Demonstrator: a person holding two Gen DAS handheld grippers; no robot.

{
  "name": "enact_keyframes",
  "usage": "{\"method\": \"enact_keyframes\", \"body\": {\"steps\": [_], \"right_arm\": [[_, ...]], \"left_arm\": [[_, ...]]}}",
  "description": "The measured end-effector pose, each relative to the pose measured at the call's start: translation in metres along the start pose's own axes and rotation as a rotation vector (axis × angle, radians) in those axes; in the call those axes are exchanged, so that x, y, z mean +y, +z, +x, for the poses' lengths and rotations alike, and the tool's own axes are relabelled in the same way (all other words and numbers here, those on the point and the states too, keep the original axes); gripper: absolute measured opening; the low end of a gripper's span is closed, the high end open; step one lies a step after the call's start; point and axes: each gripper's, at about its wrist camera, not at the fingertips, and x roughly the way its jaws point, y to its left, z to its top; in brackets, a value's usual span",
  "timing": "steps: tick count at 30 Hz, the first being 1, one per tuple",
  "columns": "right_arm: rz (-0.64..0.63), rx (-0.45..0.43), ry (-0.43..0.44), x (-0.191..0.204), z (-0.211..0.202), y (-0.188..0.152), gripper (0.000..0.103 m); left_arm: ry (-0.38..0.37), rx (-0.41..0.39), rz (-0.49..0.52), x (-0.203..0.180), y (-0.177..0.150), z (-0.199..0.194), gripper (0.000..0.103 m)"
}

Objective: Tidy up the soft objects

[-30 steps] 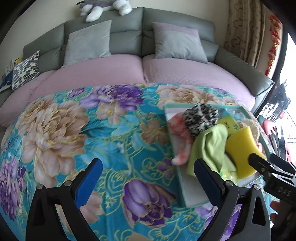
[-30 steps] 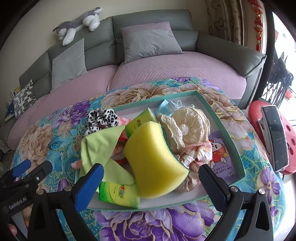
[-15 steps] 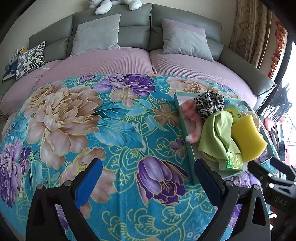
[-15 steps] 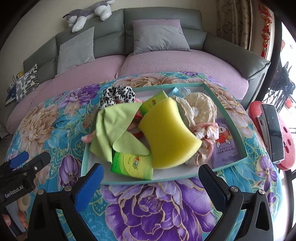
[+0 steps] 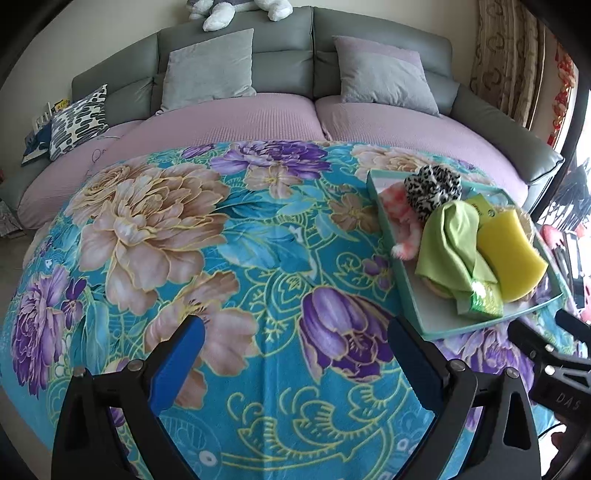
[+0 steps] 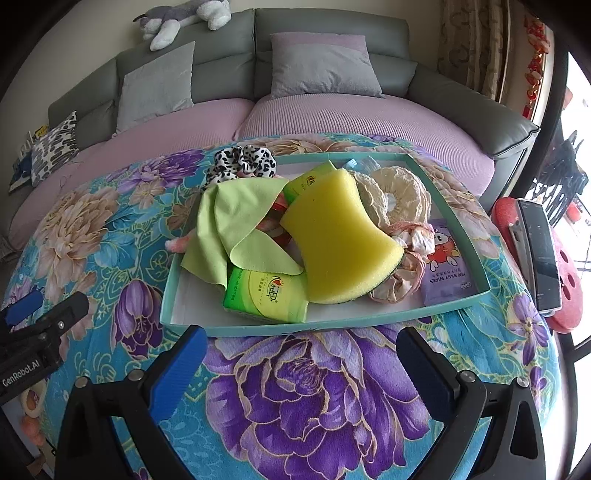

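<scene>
A teal tray (image 6: 258, 329) (image 5: 417, 317) rests on the floral blanket and holds the soft things. On top lies a yellow sponge (image 6: 340, 240) (image 5: 509, 254), with a light green cloth (image 6: 229, 229) (image 5: 450, 243) to its left. A leopard scrunchie (image 6: 243, 164) (image 5: 432, 184) sits at the tray's far left corner. Green tissue packs (image 6: 266, 295), a cream lace scrunchie (image 6: 399, 192), a pink scrunchie (image 6: 402, 277) and a purple wipes pack (image 6: 447, 269) fill the remaining space. My right gripper (image 6: 299, 358) is open just in front of the tray. My left gripper (image 5: 295, 350) is open over bare blanket, left of the tray.
The floral blanket (image 5: 166, 229) covers a round surface in front of a grey and lilac sofa (image 5: 258, 118) with cushions. A plush toy (image 6: 177, 20) lies on the sofa back. A red stool with a dark remote-like device (image 6: 535, 251) stands at the right.
Both grippers have pulled back toward me and risen, so the tray looks smaller and farther away. Both stay open and nothing in the tray has shifted.
</scene>
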Motion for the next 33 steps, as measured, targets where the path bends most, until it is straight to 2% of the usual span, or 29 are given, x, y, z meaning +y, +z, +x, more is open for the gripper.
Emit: {"method": "enact_keyframes", "body": {"steps": [4, 33], "right_arm": [[-0.006, 0.004, 0.0, 0.002, 0.003, 0.0, 0.103], [-0.005, 0.035, -0.022, -0.001, 0.029, 0.003, 0.103]], "left_arm": [[0.026, 0.008, 0.005, 0.001, -0.003, 0.002, 0.099], [0.048, 0.038, 0.07, -0.007, -0.005, 0.035, 0.099]]}}
